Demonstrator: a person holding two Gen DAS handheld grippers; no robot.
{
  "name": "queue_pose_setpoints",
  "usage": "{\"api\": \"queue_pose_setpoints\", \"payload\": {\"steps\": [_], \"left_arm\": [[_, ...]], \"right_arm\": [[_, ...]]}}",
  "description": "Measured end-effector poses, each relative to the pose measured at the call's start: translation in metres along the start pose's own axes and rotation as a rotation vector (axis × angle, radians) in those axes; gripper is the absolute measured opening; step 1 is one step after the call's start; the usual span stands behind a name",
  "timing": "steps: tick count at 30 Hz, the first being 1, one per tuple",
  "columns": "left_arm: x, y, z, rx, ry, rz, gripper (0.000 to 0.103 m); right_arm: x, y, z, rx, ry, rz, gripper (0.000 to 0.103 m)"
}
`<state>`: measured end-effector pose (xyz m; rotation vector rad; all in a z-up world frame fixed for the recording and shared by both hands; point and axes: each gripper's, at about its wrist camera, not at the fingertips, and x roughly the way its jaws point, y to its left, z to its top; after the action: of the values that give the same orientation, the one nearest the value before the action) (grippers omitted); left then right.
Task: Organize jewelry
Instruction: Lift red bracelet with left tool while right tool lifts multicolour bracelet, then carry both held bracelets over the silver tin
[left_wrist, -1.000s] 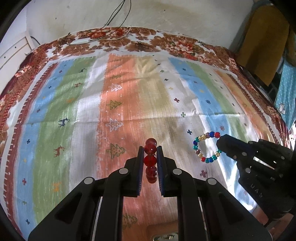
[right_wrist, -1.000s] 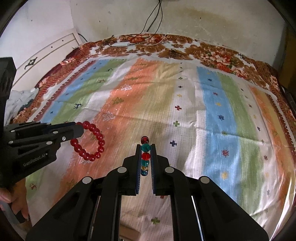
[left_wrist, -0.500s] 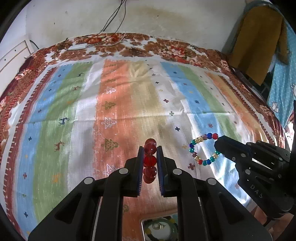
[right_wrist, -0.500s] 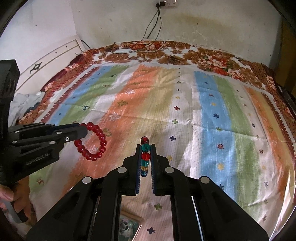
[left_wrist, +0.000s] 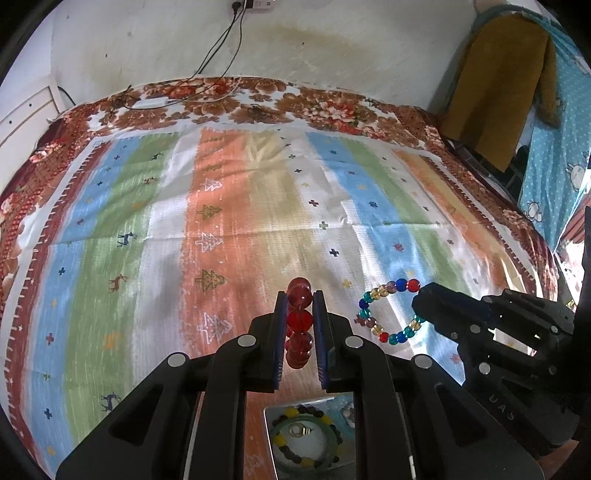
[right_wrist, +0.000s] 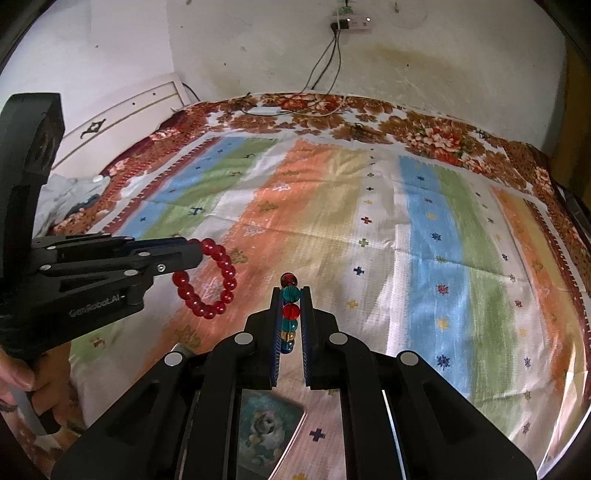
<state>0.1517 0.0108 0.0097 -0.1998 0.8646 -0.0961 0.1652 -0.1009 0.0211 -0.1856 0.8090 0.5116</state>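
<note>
Red bead bracelet (left_wrist: 298, 325) hangs pinched in the left claw (left_wrist: 299, 306), above the bed's striped blanket (left_wrist: 229, 206) near its front edge. Beside it, the multicolored bead bracelet (left_wrist: 388, 314) dangles, clamped in the right claw (right_wrist: 291, 295). Below them sits an open jewelry tin (left_wrist: 314, 439) with a beaded bracelet inside.

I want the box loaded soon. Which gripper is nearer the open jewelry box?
Left, as best I can judge. The left gripper, shut on the red bracelet, hangs right above the jewelry box. The right gripper, shut on the multicolor bracelet, is off to its right.
</note>
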Motion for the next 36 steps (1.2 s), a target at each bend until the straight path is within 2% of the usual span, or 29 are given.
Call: {"api": "queue_pose_setpoints", "payload": {"steps": [10, 12, 15, 24, 36], "left_arm": [[-0.018, -0.007, -0.017, 0.010, -0.019, -0.028, 0.013], [-0.022, -0.008, -0.021, 0.016, -0.024, -0.030, 0.001], [-0.026, -0.009, -0.025, 0.019, -0.032, -0.036, 0.001], [-0.017, 0.002, -0.030, -0.030, 0.020, -0.035, 0.001], [-0.016, 0.004, -0.030, -0.032, 0.032, -0.025, 0.001]], "right_arm": [[-0.014, 0.009, -0.015, -0.022, -0.001, 0.018, 0.010], [-0.016, 0.011, -0.018, -0.022, 0.000, 0.023, 0.010], [-0.020, 0.012, -0.024, -0.023, 0.001, 0.030, 0.010], [-0.019, 0.011, -0.030, -0.005, 0.019, 0.054, 0.010], [-0.025, 0.016, -0.044, -0.022, 0.037, 0.088, 0.010]]}}
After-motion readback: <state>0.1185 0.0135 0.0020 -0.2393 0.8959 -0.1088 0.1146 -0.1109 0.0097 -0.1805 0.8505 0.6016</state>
